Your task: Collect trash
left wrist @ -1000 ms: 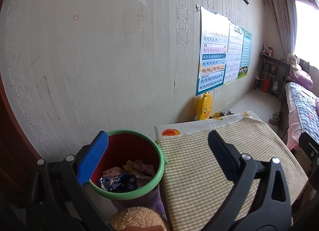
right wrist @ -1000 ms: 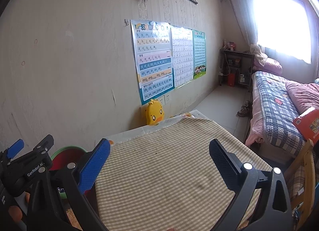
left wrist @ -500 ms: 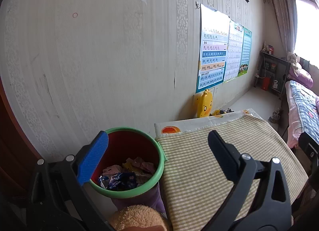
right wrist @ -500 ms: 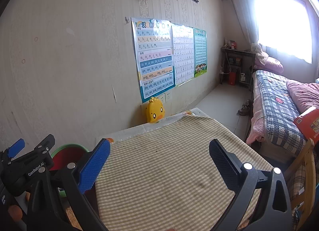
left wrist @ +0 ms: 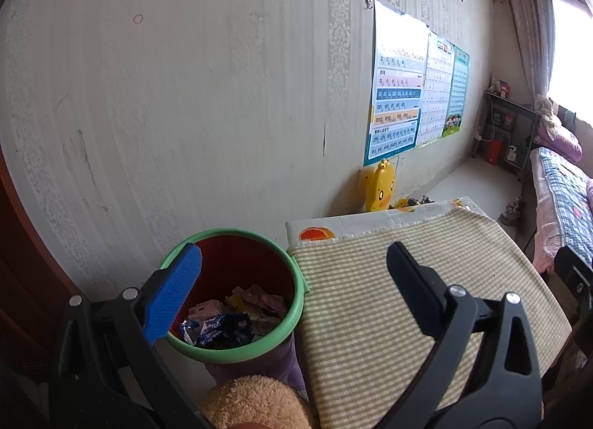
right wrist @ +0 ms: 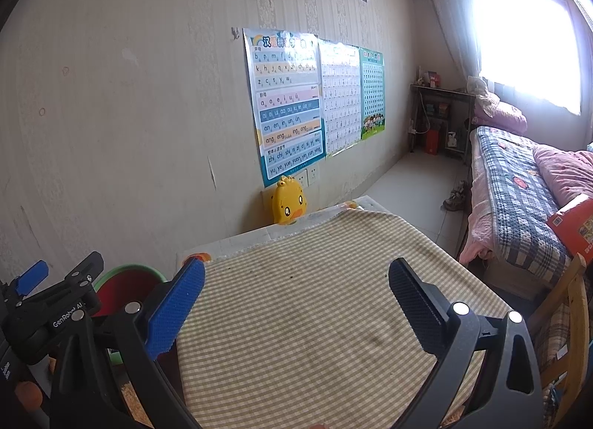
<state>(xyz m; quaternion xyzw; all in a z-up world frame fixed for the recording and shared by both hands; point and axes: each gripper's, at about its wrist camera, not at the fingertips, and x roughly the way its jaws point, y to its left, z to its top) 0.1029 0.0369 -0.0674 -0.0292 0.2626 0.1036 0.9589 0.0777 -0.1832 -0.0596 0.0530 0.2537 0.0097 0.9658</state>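
We see left gripper (left wrist: 292, 262) and right gripper (right wrist: 296, 277) both spread, empty, above the checked tablecloth (right wrist: 315, 303). Wrappers (left wrist: 229, 321) lie in the green-rimmed bin (left wrist: 292, 321) beside it. Beyond: yellow duck (right wrist: 288, 204), wall charts (right wrist: 285, 103), bed (right wrist: 519, 192), window (right wrist: 526, 32).

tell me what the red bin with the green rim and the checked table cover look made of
Red bin with the green rim: likely moulded plastic, with smooth walls and a soft sheen. Green and cream checked table cover: looks like woven cloth, matte, with a frayed selvedge along its far edge and faint stains.
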